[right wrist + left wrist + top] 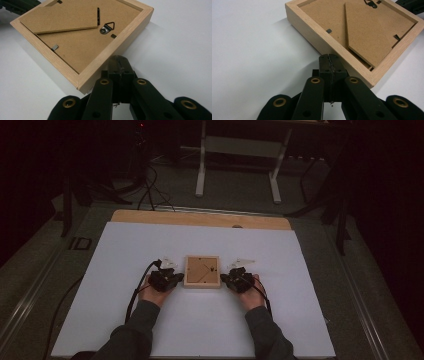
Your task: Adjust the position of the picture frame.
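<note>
Face-down, a wooden picture frame (202,271) is lying at the centre of the white table (125,255), showing its brown backing board (367,27) and folded stand. Flanking it, the left gripper (175,278) is sitting at nine o'clock and the right gripper (227,279) at three (both with jaws pressed together, gripping nothing). Whether the tips are touching the wood is hard to judge; the frame's front is hidden.

Wooden picture frame (202,271), face-down, flat, table centre
</note>
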The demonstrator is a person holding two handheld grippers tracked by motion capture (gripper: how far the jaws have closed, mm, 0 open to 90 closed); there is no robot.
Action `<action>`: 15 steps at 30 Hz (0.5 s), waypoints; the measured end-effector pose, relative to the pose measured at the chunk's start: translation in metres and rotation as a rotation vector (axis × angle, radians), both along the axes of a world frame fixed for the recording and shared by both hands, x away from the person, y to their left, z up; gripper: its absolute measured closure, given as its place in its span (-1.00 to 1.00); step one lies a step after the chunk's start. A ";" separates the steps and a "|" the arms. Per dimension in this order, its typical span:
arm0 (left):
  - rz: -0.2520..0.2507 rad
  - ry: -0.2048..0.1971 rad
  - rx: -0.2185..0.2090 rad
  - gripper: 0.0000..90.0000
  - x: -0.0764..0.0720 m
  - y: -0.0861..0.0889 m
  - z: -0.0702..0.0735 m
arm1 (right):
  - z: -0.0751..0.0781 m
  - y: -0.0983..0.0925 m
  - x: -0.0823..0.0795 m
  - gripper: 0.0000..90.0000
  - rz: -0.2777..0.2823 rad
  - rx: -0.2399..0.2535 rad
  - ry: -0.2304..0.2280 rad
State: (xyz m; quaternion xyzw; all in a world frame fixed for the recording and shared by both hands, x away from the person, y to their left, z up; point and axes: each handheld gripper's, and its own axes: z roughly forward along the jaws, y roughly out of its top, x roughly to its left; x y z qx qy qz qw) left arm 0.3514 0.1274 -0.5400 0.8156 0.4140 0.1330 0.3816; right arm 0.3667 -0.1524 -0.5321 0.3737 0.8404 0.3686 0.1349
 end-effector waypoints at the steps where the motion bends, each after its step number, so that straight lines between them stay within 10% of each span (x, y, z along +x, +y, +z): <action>1: 0.003 0.001 -0.003 0.99 0.000 0.001 0.000 | 0.000 0.000 0.000 1.00 0.001 0.001 0.000; 15: 0.057 -0.023 -0.020 0.83 0.001 0.017 0.000 | 0.015 -0.005 -0.004 0.84 0.011 -0.013 -0.062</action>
